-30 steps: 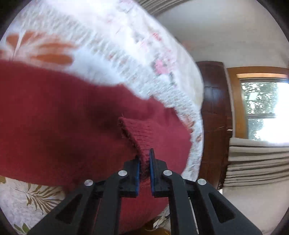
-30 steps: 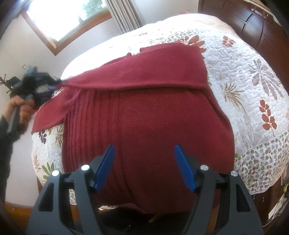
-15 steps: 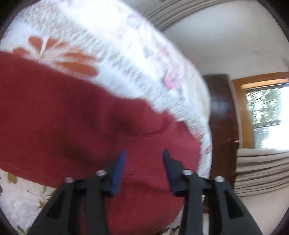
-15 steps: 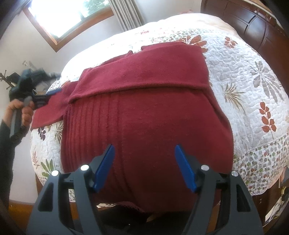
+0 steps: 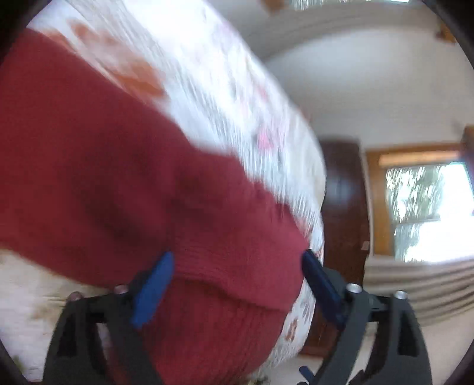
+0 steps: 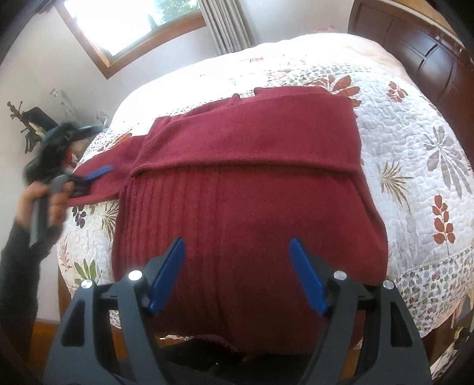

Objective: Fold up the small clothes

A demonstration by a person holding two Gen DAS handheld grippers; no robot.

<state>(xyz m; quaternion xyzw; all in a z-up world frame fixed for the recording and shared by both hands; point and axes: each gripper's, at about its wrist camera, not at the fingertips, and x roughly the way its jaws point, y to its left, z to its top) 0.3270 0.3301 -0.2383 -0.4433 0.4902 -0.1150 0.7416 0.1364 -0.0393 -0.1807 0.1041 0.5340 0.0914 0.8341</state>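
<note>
Blurring left view, sweater [image 6: 248,207] hem cut off, left hand-held gripper [image 5: 237,284] spread

Daylight from blown-out window [image 6: 130,23], left wrist view motion-blurred, right sharp, fisheye edges curved and dark

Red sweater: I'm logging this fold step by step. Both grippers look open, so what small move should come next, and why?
Probably move the left gripper onto the sleeve end that sticks out past the body on the quilt and close on it. The red sweater already has one band folded across; that sleeve lies unfolded.
</note>
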